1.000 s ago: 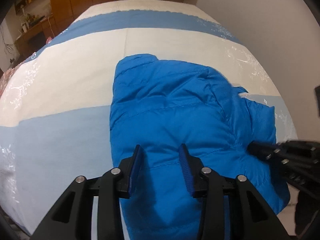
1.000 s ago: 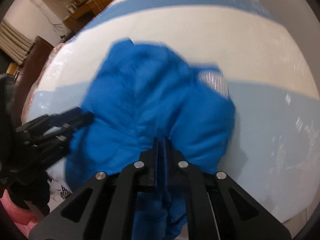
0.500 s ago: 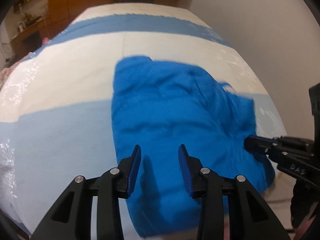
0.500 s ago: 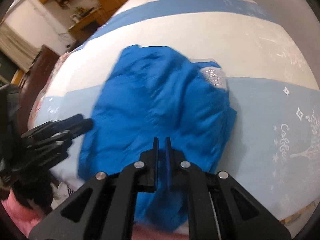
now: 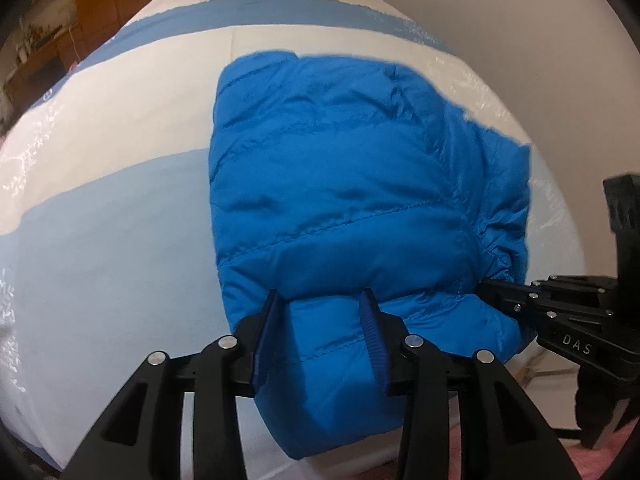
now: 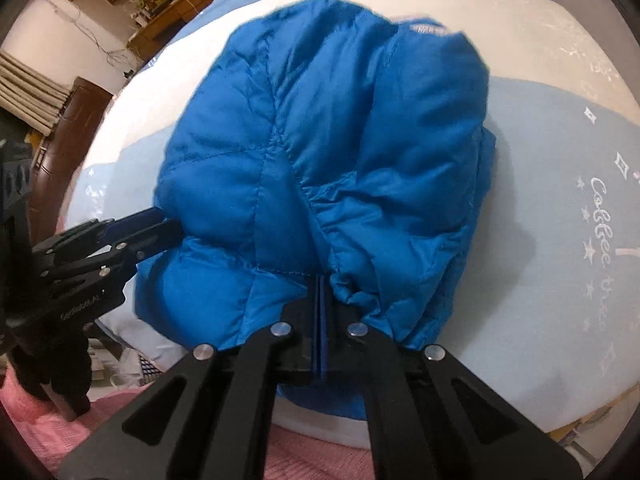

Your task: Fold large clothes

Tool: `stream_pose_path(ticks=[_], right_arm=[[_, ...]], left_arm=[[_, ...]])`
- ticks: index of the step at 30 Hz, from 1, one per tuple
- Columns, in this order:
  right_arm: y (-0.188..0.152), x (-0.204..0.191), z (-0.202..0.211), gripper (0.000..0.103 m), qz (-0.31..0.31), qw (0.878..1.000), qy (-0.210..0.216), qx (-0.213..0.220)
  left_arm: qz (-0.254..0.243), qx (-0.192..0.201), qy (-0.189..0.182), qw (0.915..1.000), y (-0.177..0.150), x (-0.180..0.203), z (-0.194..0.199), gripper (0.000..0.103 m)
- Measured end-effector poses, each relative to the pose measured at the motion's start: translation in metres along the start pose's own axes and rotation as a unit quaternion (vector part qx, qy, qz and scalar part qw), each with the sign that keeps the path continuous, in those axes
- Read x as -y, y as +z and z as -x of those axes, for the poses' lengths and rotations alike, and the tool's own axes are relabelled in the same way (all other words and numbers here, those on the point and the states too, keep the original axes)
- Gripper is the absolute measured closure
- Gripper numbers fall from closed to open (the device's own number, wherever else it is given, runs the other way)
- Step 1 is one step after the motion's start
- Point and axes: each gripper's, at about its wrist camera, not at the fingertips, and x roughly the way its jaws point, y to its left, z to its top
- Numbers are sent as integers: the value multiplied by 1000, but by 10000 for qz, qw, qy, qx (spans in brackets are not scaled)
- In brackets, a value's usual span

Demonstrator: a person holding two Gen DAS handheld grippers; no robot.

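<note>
A bright blue puffer jacket (image 5: 360, 184) lies bunched and folded on the bed, its near hem hanging over the bed's front edge. My left gripper (image 5: 320, 304) is open, its jaws straddling the jacket's near hem without pinching it. My right gripper (image 6: 320, 284) is shut on the jacket's (image 6: 328, 152) near edge. In the left wrist view the right gripper (image 5: 496, 292) comes in from the right and meets the jacket's lower right corner. In the right wrist view the left gripper (image 6: 160, 220) touches the jacket's left side.
The bed has a white and light blue striped cover (image 5: 100, 208) with printed lettering (image 6: 600, 208). A white wall (image 5: 500, 20) is at the right. Wooden furniture (image 6: 72, 136) stands at the left. Pink cloth (image 6: 48, 432) lies below the bed's front edge.
Both grippers have moved in closer to the jacket. The jacket's near part has bunched up higher and closer. The left jaws now straddle the hem; the right stays shut.
</note>
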Motion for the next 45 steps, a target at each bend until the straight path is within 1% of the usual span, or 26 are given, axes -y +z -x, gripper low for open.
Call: stream_pose_path(ticks=[2,3,4,5,6,7,9,10,12,14,15,18,20,22,24,26,27,30,31,32,33,34,36,39,42,45], right_arm=[[3,3,20,94,-28,9997,136,223],[5,5,29,83,-38,9993,174,336],[7,7,38,75,-60,9988,252,419],[9,10,45,57,-115,9983,241,525],[12,13,50,43,-123,9980,66,614],[15,16,51,41,-81,9977,-144,651],[22,24,48,39,-161,9975,-295,617],[25,32,43,39,-280,9980,-183,534],[25,43,31,38,-458,9983,-41,346],[23,52,22,38,-541,9983,33,230],[22,55,18,34,-565,9982,124,175],[22,62,4,30,-684,9972,302,-11],[20,68,-3,26,-776,9962,374,-102],[19,75,-10,23,-822,9953,476,-184],[20,81,-17,18,-906,9937,606,-252],[21,89,-28,16,-1016,9911,786,-361],[21,93,-33,15,-1073,9892,910,-404],[21,99,-35,15,-1083,9876,1056,-411],[21,100,-34,15,-1064,9877,1074,-410],[21,101,-34,18,-1047,9874,1115,-404],[21,103,-32,23,-1041,9868,1178,-391],[21,104,-32,27,-1028,9861,1248,-376],[21,100,-26,44,-975,9854,1362,-305],[20,98,-16,55,-832,9864,1410,-166],[17,88,-4,61,-600,9883,1403,45],[15,75,5,62,-357,9911,1270,151]], left_arm=[[143,47,-194,9997,4,-12,13,62],[264,123,-281,9992,6,-20,20,59],[369,204,-334,9986,8,-28,25,52],[484,298,-392,9976,11,-37,29,47],[592,350,-449,9966,13,-46,31,40],[655,349,-456,9962,15,-51,31,38],[827,328,-524,9947,18,-64,26,36],[885,285,-578,9940,18,-67,23,35],[1072,128,-871,9903,22,-74,13,35],[1147,84,-946,9889,24,-72,6,34],[1146,57,-993,9884,23,-71,3,34],[1137,-93,-1077,9876,24,-68,-11,34],[1039,-165,-1016,9892,25,-66,-20,30],[1034,-206,-1054,9888,25,-65,-28,25],[1087,-226,-1214,9864,26,-65,-35,23],[1137,-247,-1327,9843,27,-66,-42,21],[1205,-279,-1464,9815,27,-67,-47,20],[1413,-339,-1772,9734,27,-71,-56,19],[1396,-328,-1796,9732,26,-71,-57,19],[1345,-306,-1796,9740,26,-69,-57,20],[1290,-287,-1773,9752,26,-66,-56,21],[1266,-268,-1770,9757,26,-65,-56,26],[1175,-190,-1741,9775,26,-61,-52,32],[1013,-32,-1680,9806,24,-57,-44,43],[930,144,-1629,9821,22,-52,-35,50],[885,325,-1607,9825,21,-47,-25,53]])
